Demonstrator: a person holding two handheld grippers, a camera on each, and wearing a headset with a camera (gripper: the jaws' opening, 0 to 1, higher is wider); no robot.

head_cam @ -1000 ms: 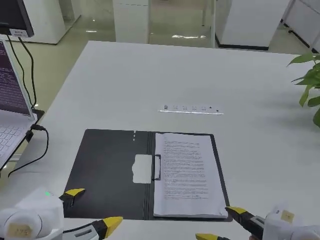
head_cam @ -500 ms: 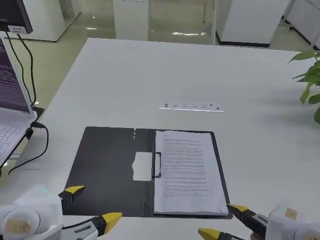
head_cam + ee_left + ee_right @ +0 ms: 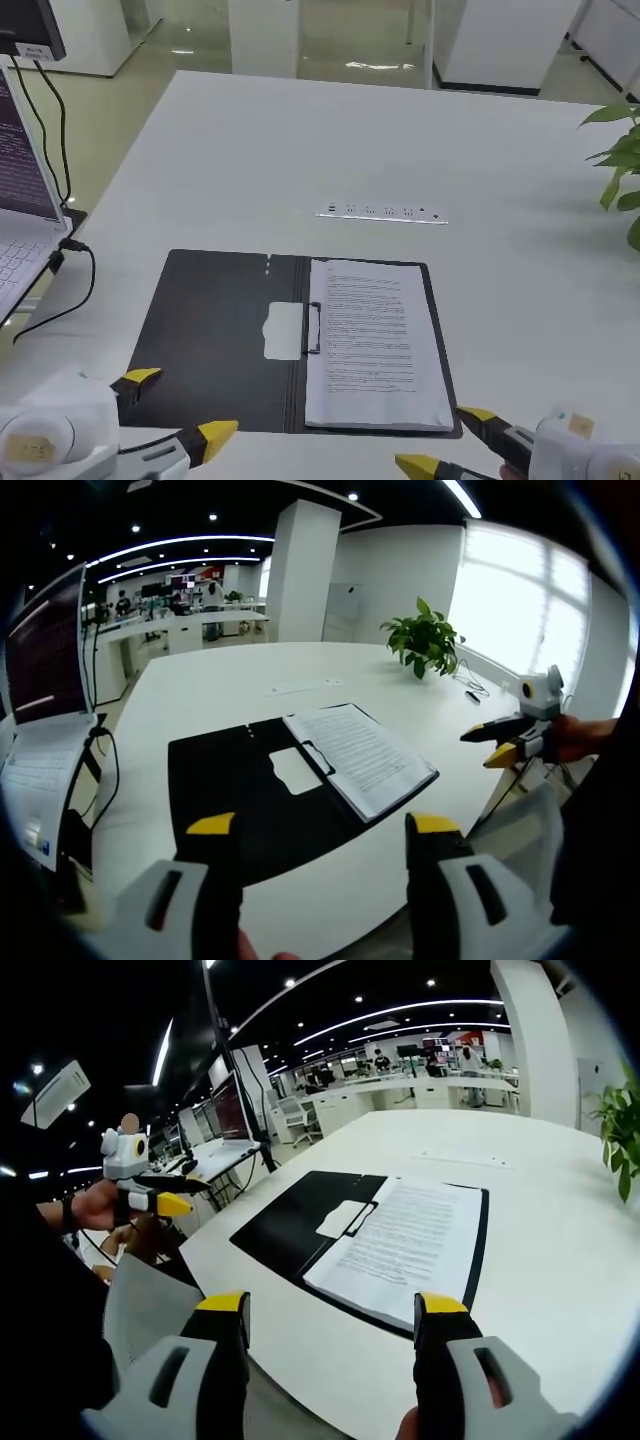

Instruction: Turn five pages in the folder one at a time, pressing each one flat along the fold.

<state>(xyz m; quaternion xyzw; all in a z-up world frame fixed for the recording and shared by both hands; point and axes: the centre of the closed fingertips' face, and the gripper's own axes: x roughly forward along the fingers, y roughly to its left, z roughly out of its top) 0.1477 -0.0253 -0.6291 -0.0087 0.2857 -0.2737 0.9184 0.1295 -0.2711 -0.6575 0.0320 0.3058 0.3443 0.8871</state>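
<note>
Head view: the folder [image 3: 215,340] lies open and flat on the white table [image 3: 300,140], near its front edge. Its black left cover is bare but for a white label [image 3: 285,335]. The stack of pages [image 3: 372,340] sits on the right half, held along the fold by a clip [image 3: 314,330]. The left gripper [image 3: 180,405] hovers off the folder's near left corner, and the right gripper [image 3: 445,438] hovers off the near right corner of the pages; neither touches anything. A power strip [image 3: 382,213] lies beyond the folder, a laptop [image 3: 15,230] with its cable [image 3: 60,300] is at the far left, and a plant [image 3: 620,160] is at the far right. None of these looks to be in the way of a turning page.

Left gripper view: its jaws stand wide apart with nothing between them, pointed at the folder across bare table.

Right gripper view: its jaws are wide apart too and hold nothing; the near edge of the pages lies just ahead.

The sheets look thin, light and limp, likely to crease if pinched hard, and two may cling together. I judge the near right corner of the top sheet the best place to lift, one sheet only. The clip at the fold may keep a turned page from lying flat, so the pressing belongs along there
</note>
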